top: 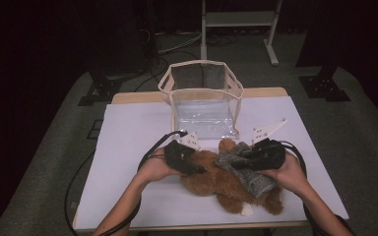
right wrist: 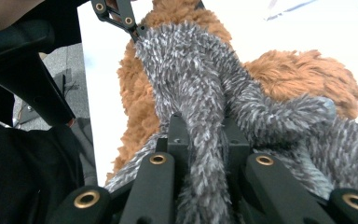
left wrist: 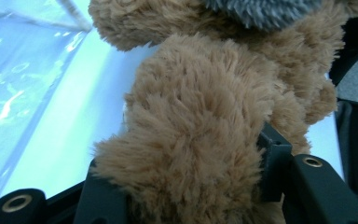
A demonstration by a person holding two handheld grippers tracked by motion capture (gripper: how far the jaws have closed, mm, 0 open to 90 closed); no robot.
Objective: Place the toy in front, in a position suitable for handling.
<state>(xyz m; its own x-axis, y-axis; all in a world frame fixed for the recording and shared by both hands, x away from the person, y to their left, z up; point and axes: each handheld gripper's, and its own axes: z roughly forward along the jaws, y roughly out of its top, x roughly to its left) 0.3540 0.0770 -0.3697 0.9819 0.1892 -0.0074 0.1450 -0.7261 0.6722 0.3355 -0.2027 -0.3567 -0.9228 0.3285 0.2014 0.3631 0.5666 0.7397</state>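
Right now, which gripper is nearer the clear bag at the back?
Left. The left gripper, clamping the teddy bear, sits just below the clear bag; the right gripper, pinching the grey cloth, lies farther right.

I'm seeing bare forearms, no sleeves. Both grippers, left and right, are showing black bodies, brass-ringed screws, pale three-cornered plates, and black cables trailing near.

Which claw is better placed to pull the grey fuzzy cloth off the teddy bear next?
The right claw: its jaws are already pinched on a fold of the grey fuzzy cloth. The left claw is clamped on the teddy bear, so it looks better suited to holding the bear down.
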